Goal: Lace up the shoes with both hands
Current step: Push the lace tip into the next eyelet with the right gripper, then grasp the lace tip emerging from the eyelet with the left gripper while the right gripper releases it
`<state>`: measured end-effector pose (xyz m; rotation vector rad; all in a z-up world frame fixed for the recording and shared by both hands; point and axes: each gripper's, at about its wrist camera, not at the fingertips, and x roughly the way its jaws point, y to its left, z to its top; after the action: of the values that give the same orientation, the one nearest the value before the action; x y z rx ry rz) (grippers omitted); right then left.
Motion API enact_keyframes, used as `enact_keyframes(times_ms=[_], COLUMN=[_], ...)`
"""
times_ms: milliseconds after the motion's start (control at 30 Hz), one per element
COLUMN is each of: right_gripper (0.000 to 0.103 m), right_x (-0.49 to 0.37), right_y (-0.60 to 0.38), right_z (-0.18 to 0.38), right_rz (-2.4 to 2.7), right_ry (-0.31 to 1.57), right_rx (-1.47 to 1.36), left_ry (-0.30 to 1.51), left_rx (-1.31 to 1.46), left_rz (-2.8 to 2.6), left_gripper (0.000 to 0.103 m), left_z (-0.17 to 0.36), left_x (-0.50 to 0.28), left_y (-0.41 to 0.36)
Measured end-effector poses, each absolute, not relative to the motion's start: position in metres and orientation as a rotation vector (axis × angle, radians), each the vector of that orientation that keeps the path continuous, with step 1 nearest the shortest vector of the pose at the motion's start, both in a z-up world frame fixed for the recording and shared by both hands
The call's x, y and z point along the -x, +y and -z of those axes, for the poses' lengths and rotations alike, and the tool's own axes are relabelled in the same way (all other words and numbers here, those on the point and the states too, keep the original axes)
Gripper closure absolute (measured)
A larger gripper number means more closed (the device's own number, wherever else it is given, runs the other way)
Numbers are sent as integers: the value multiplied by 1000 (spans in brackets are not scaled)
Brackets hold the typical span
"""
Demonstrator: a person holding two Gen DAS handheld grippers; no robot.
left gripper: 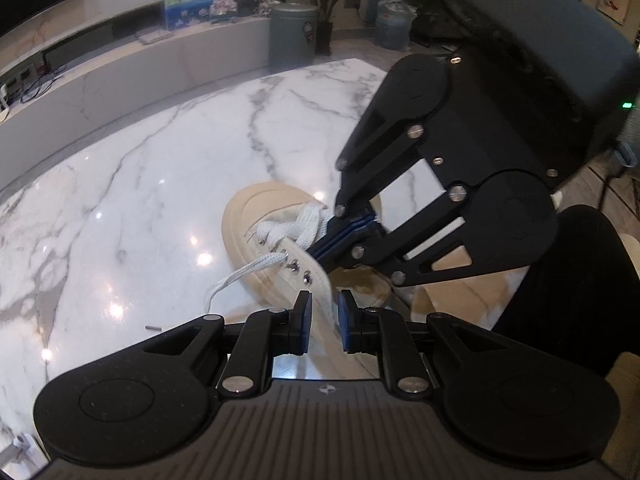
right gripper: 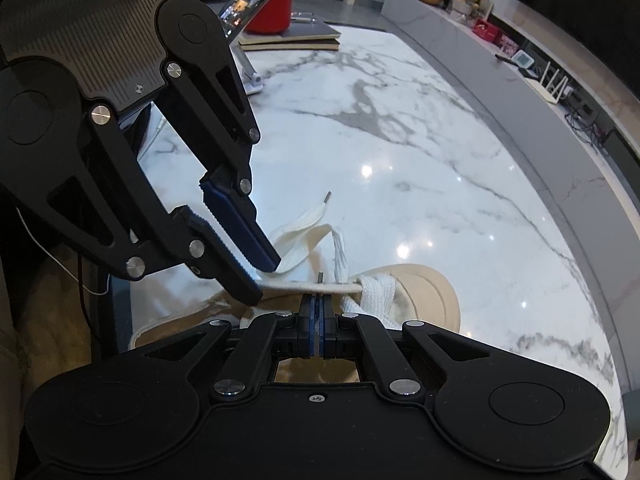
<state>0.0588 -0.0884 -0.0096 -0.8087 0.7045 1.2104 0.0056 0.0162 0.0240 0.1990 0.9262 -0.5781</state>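
A cream canvas shoe [left gripper: 256,216] lies on the marble table [left gripper: 140,168], toe pointing away, with white laces [left gripper: 292,226] crossed over its front eyelets. My left gripper [left gripper: 325,322] is open, its blue pads on either side of the shoe's eyelet flap [left gripper: 320,292]. One loose lace end [left gripper: 228,284] trails onto the table. My right gripper [right gripper: 316,312] is shut on the other lace end [right gripper: 320,278], whose tip sticks up between the pads. In the right wrist view the left gripper [right gripper: 256,276] straddles the flap beside the shoe's toe [right gripper: 428,292].
A phone on a stand [right gripper: 246,4], a red pot [right gripper: 272,10] and books [right gripper: 296,38] sit at the table's far end. A grey bin [left gripper: 292,32], a plant and a water bottle [left gripper: 394,20] stand beyond the table. The table edge runs near the shoe's heel.
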Motion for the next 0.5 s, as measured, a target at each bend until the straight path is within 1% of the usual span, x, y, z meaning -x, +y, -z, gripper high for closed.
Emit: enact_keyframes(times_ms=[233, 400, 500], right_gripper=[103, 103, 103], right_x=[-59, -57, -57], right_y=[-88, -91, -90], right_z=[9, 8, 7], right_rz=[-1205, -1200, -1205], right_ry=[696, 692, 696], right_rx=[792, 773, 770], left_ry=[920, 905, 890], left_rx=[-316, -574, -683], left_rz=[592, 642, 690], left_gripper=[89, 89, 89], left_z=[-35, -29, -21], left_x=[-7, -14, -18], left_y=[16, 5, -2])
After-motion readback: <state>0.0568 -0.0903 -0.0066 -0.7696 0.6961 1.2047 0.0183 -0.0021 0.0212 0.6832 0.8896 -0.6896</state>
